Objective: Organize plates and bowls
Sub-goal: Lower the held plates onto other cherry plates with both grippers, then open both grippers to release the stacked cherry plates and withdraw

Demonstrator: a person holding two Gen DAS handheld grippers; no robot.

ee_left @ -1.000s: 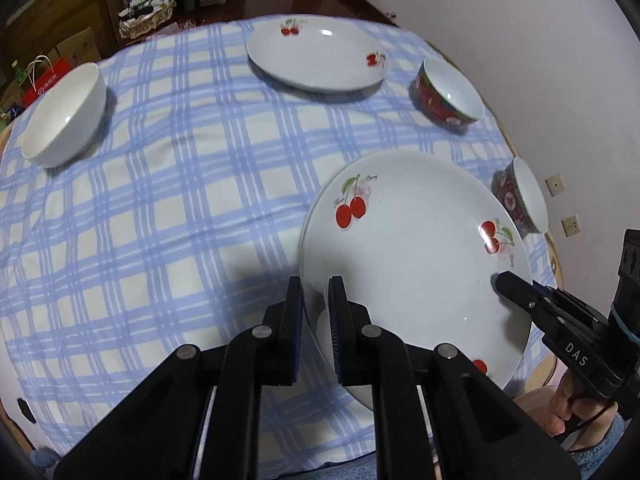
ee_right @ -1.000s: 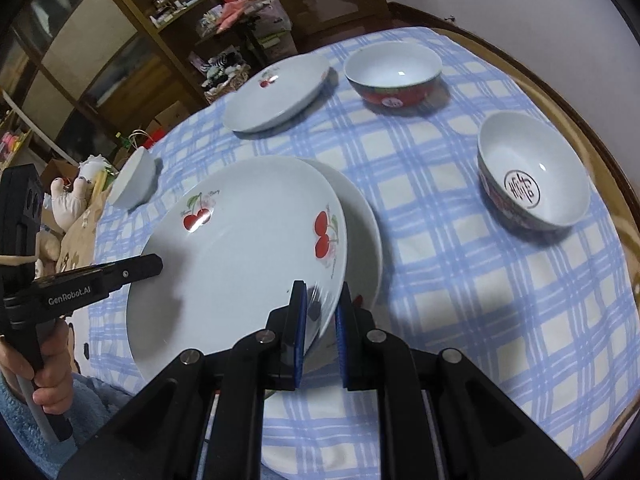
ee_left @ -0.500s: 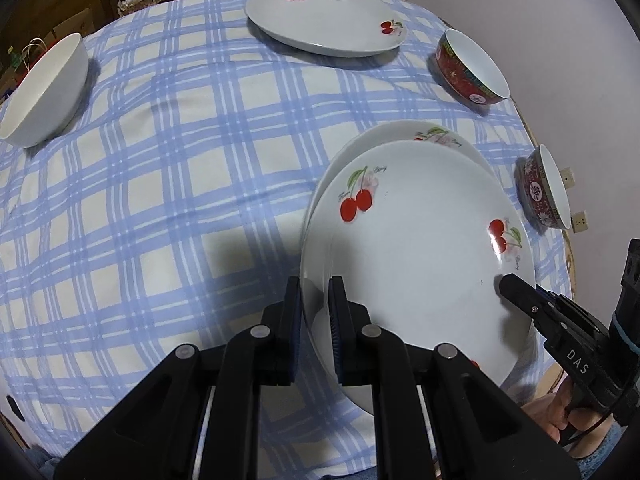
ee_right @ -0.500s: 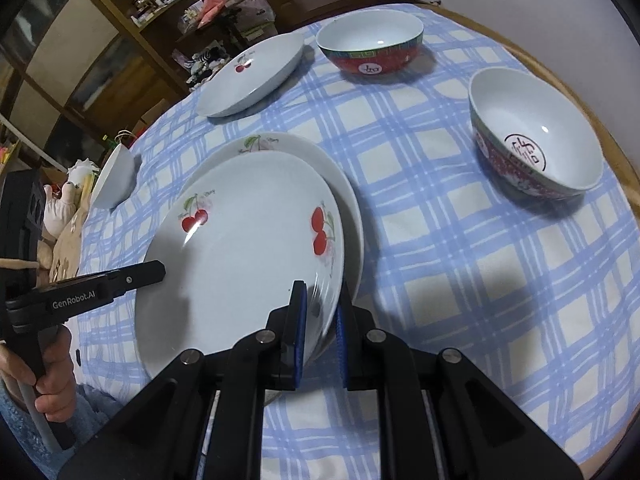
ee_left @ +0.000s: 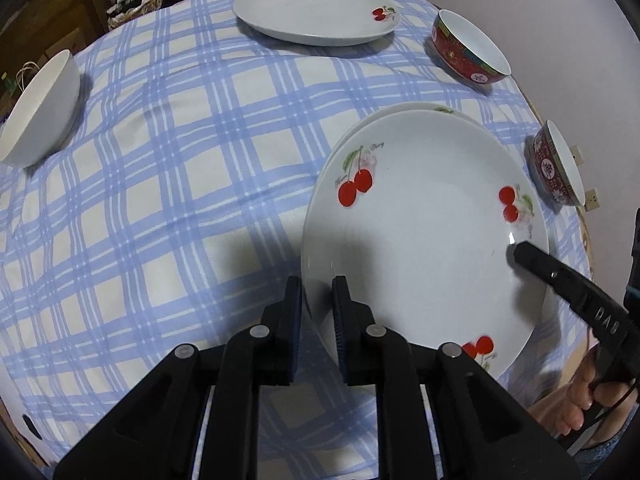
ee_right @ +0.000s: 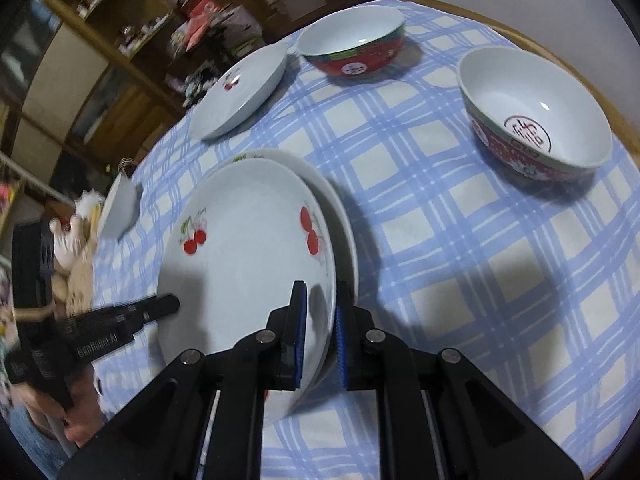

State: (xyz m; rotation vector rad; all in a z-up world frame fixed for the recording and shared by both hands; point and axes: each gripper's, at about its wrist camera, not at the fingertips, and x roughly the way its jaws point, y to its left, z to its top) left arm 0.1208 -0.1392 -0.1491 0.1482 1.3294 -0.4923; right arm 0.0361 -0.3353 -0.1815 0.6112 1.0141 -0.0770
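Note:
Both grippers grip one white cherry plate (ee_left: 428,224) by opposite rims. My left gripper (ee_left: 317,300) is shut on its near-left rim, my right gripper (ee_right: 320,312) on its right rim; the plate also shows in the right wrist view (ee_right: 248,248). It sits low over a second cherry plate (ee_left: 416,108), whose rim shows behind it (ee_right: 340,208). A third cherry plate (ee_left: 316,10) lies at the far side (ee_right: 240,92). Two red bowls (ee_left: 470,54) (ee_left: 556,166) and a white bowl (ee_left: 38,108) stand around.
The round table wears a blue checked cloth (ee_left: 180,160). In the right wrist view the red bowls stand at the back (ee_right: 354,46) and right (ee_right: 534,112). Wooden shelves (ee_right: 100,60) stand beyond the table. The wooden table edge (ee_right: 560,60) runs close behind the right bowl.
The held plate has come down and forward over the second plate, so less of that plate's rim shows. Both grippers kept their grip.

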